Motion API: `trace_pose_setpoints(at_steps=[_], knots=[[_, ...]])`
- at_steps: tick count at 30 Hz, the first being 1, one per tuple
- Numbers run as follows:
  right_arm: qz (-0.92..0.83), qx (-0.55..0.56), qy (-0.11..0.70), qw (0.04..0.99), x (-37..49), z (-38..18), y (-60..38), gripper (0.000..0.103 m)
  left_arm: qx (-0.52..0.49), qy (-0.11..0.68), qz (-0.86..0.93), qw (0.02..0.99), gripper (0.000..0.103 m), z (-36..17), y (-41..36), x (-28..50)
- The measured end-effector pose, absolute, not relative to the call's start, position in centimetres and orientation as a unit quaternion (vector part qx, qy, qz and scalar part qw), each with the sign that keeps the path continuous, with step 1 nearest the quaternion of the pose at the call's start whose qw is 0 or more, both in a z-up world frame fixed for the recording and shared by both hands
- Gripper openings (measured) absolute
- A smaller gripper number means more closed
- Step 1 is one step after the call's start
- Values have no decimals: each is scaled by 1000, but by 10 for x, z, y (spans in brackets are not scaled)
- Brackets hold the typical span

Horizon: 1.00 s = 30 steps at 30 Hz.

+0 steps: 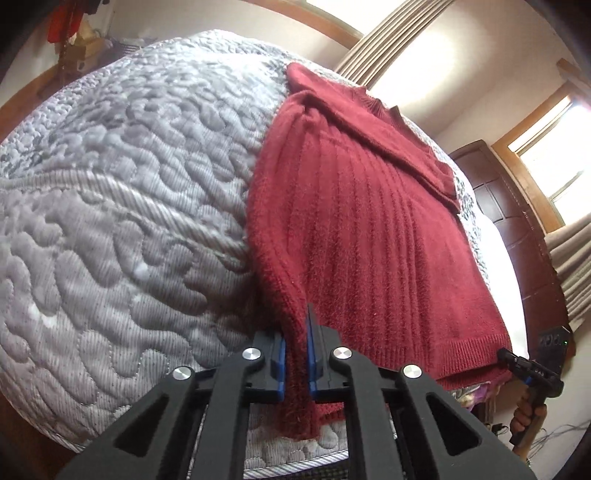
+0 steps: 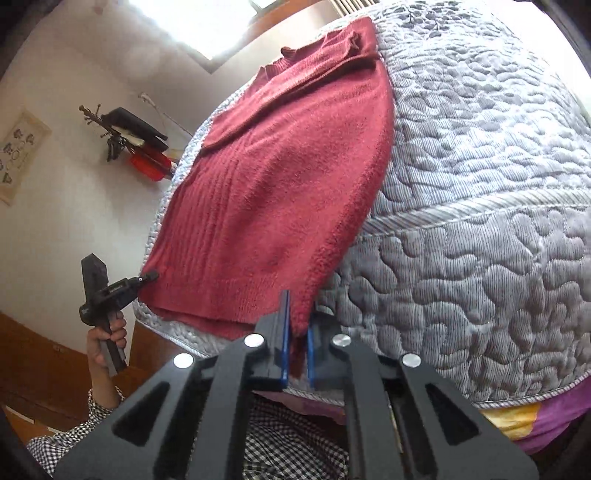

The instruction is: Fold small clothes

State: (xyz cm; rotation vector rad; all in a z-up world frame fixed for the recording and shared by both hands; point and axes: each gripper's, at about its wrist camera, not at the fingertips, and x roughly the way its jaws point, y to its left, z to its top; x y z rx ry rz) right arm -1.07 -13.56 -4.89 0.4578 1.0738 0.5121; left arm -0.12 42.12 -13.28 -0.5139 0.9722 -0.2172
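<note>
Both grippers pinch the hem corners of a red knitted sweater (image 1: 369,240) lying flat on a quilted grey mattress (image 1: 129,203): left gripper (image 1: 295,354), right gripper (image 2: 297,343), jaws pressed onto fuzzy ribbed wool. Lifting both corners level should keep the soft knit from sagging; the sleeves appear already folded inward.

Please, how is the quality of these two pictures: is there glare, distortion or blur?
Left wrist view: the windows are blown out to white, and the fisheye bulges the mattress into a dome. Right wrist view: glare from the window washes the wall; the sweater knit stays sharp, and the edges darken.
</note>
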Motion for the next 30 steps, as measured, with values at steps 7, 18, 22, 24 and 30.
trace_pose_setpoints(at_steps=[7, 18, 22, 24, 30], knots=[[234, 218, 483, 815, 19, 1, -144, 6, -227, 414, -119, 873, 8, -83, 419, 25], [181, 255, 527, 790, 155, -8, -161, 6, -238, 423, -83, 870, 10, -88, 431, 138], [146, 267, 565, 767, 203, -47, -170, 22, -254, 453, -70, 851, 19, -110, 438, 179], [136, 275, 558, 771, 211, -53, -181, 31, -290, 447, -85, 842, 26, -112, 450, 182], [148, 255, 526, 797, 210, -35, -202, 39, -253, 368, -31, 894, 69, -73, 487, 162]])
